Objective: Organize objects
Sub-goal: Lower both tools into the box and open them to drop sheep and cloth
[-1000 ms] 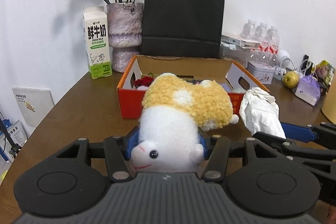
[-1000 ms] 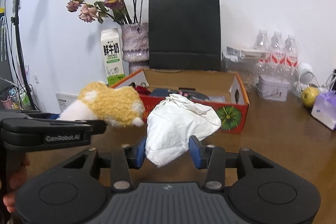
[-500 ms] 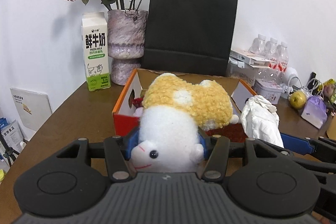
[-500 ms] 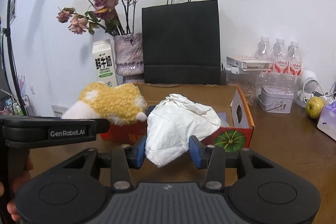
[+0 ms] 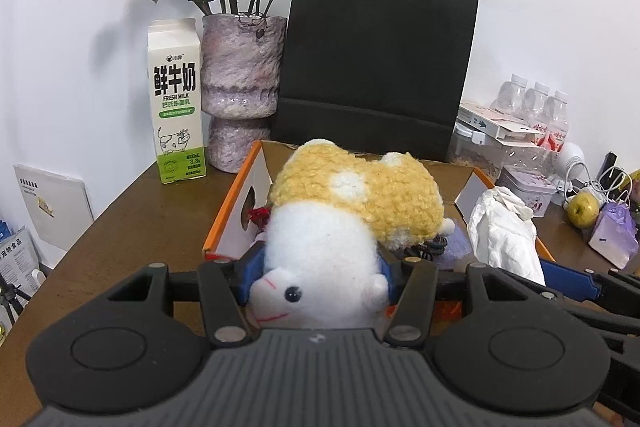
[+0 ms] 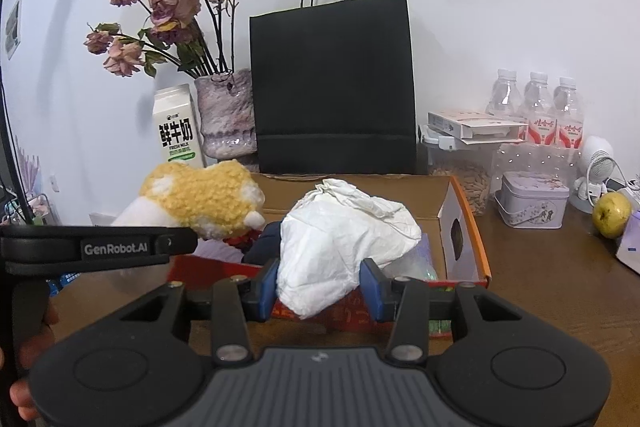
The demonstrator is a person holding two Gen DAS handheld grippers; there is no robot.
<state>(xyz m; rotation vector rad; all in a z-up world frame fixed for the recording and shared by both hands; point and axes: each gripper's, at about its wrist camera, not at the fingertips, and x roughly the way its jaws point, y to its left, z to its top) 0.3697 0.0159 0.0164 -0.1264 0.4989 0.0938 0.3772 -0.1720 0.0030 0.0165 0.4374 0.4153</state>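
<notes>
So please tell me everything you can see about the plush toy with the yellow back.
The soft plush toy with a curly yellow back and smooth white belly has one white patch on the yellow, a black bead eye and a thin red stitched mouth. It lies on its side, head toward the camera, clamped at the white part between the blue pads of the left tool, above the open orange cardboard box.

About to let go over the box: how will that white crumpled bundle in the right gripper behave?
The white bundle looks soft and light: it bulges and sags between the right gripper's fingers. It will probably drop limply into the cardboard box without rolling or breaking.
</notes>
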